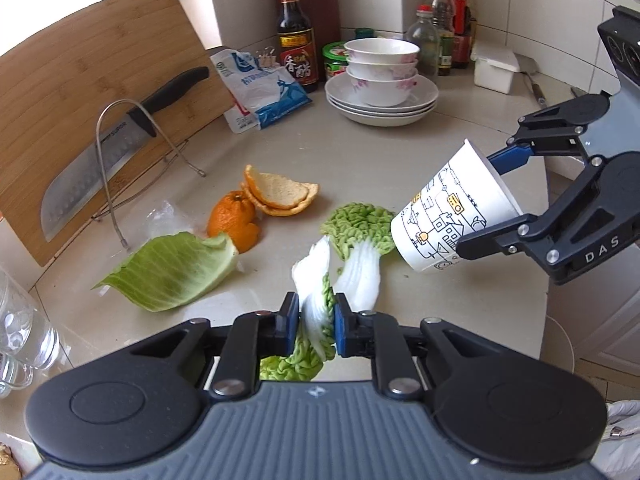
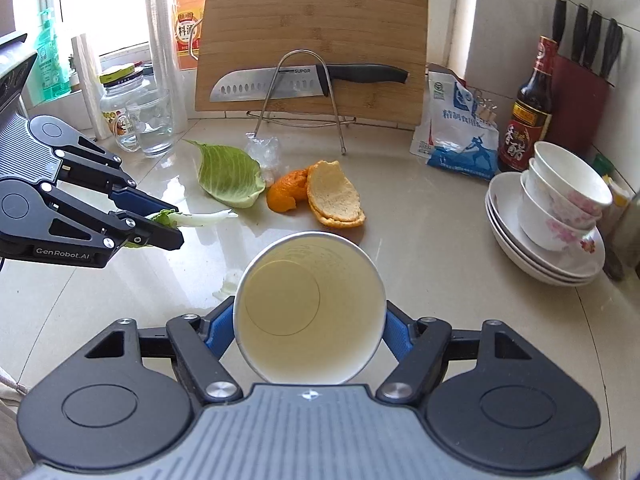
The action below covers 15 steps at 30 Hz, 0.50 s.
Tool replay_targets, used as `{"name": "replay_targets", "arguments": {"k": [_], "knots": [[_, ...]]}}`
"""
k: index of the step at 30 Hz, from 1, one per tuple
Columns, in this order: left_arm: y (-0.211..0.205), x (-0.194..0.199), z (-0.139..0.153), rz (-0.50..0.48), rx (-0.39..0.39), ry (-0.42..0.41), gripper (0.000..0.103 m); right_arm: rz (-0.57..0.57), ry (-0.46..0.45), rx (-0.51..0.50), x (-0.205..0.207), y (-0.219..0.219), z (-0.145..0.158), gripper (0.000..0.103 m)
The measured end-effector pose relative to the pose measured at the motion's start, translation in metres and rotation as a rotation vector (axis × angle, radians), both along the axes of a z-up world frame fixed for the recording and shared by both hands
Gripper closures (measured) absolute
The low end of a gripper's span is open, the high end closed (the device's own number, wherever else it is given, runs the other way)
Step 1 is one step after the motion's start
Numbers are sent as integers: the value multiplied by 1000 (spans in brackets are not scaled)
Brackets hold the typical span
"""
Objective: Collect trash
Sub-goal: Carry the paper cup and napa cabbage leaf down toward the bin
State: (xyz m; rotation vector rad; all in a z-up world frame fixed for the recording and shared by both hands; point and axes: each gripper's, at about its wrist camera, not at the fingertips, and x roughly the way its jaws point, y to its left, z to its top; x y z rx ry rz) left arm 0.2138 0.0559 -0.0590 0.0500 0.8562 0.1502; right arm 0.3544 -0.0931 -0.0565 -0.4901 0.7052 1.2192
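Observation:
My left gripper (image 1: 316, 322) is shut on a napa cabbage leaf (image 1: 352, 240), white-stemmed with a frilly green top, held just above the counter; it also shows in the right wrist view (image 2: 192, 218). My right gripper (image 2: 310, 320) is shut on a white printed paper cup (image 1: 452, 216), tilted with its empty mouth (image 2: 310, 308) toward the camera, right beside the held leaf. A flat green cabbage leaf (image 1: 172, 268) (image 2: 230, 174), orange peels (image 1: 260, 208) (image 2: 320, 194) and a crumpled clear plastic scrap (image 2: 264, 152) lie on the counter.
A cutting board (image 2: 316, 32) and a knife (image 2: 304, 80) on a wire rack stand at the back. Stacked bowls on plates (image 2: 556, 224), a vinegar bottle (image 2: 528, 112), a salt bag (image 2: 456, 132) and a glass mug (image 2: 152, 124) ring the counter.

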Motion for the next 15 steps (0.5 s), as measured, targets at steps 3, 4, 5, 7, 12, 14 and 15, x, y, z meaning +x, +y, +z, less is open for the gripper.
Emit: {"name": "replay_targets", "arguments": {"k": [3,4,5,7,12,14,15], "knots": [[-13,0,3,-51,1,-1,88,-53,5,3,-9,-19,0,25],[-18,1,4,-71,2,-4,88,-70,8,6,-12,-26,1,25],[-23,1,5,-87,3,-6,88,-87,9,8,-14,-32,1,25],[-31,2,6,-118,1,-8,88,-123,12,11,-19,-45,1,25],[-55,2,7,-202,-5,-10,88,-218,22,15,-30,-78,1,25],[-64,4,7,-236,-9,-10,88,-258,24,18,-35,-91,1,25],[-70,5,7,-256,-13,-10,88,-277,25,19,-37,-97,1,25]]}}
